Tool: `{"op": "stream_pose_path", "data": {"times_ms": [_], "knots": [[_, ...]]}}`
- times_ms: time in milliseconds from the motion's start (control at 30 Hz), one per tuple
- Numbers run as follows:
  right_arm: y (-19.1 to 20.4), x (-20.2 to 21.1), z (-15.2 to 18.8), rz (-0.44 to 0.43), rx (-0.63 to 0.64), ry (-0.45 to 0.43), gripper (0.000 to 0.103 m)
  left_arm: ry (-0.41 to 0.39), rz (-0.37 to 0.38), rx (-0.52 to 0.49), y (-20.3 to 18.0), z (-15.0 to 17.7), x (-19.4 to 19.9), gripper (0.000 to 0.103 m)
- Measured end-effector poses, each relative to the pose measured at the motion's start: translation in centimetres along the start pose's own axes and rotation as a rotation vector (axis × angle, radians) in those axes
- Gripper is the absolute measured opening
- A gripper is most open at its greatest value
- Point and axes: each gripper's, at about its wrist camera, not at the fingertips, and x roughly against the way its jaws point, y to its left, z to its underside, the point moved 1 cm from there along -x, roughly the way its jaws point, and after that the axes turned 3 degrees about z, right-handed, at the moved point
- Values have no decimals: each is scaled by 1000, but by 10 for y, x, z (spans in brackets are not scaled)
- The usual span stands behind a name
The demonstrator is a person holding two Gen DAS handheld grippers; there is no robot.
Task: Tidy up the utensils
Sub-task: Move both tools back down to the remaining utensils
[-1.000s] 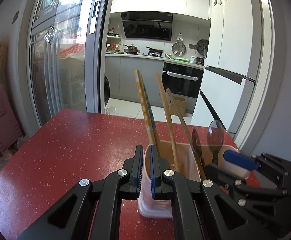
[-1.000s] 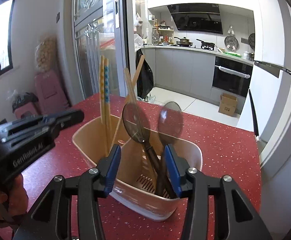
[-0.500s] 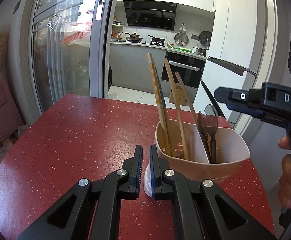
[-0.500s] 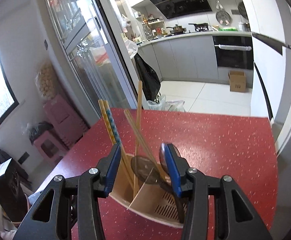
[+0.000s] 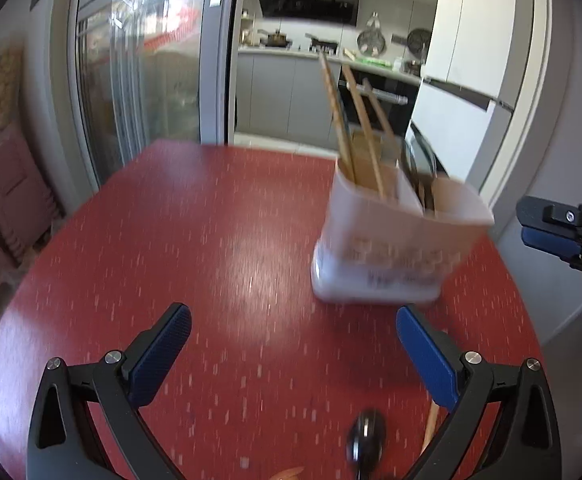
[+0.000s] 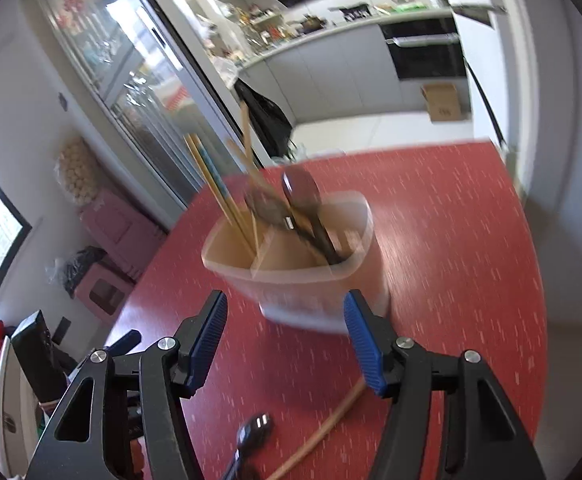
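A beige two-compartment utensil holder (image 5: 399,240) stands on the red table (image 5: 195,232). It holds several chopsticks (image 5: 351,128) in one side and two dark spoons (image 6: 303,208) in the other. My left gripper (image 5: 293,356) is open and empty, well back from the holder. My right gripper (image 6: 287,340) is open and empty, just in front of the holder (image 6: 303,264). A dark spoon (image 5: 365,440) and a wooden chopstick (image 6: 323,428) lie loose on the table near me. The spoon also shows in the right wrist view (image 6: 253,436).
The table's far edge faces a kitchen doorway and glass sliding door (image 5: 139,72). A white fridge (image 5: 475,80) stands at the right. Pink stools (image 5: 7,184) sit on the floor at left. The right gripper shows at the left view's right edge (image 5: 563,232).
My left gripper let go of the holder's wall, opened wide and pulled back. My right gripper also drew back and lower. A loose spoon and chopstick have come into view.
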Motion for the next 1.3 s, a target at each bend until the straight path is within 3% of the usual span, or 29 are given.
{"op": "stream_pose_path", "data": {"times_ms": [200, 467, 767, 967, 1300], "knots": [[-4, 2, 52, 29, -63, 119, 76, 108, -14, -37, -4, 45, 12, 103], [-19, -5, 112, 104, -157, 255, 77, 226, -23, -44, 1, 96, 18, 103], [-23, -11, 146, 157, -168, 318, 77, 291, 4, -86, -5, 129, 19, 103], [-24, -17, 151, 149, -185, 332, 77, 316, 23, -83, -7, 131, 14, 103], [-15, -41, 128, 163, -193, 339, 77, 351, -4, -135, -21, 130, -5, 103]]}}
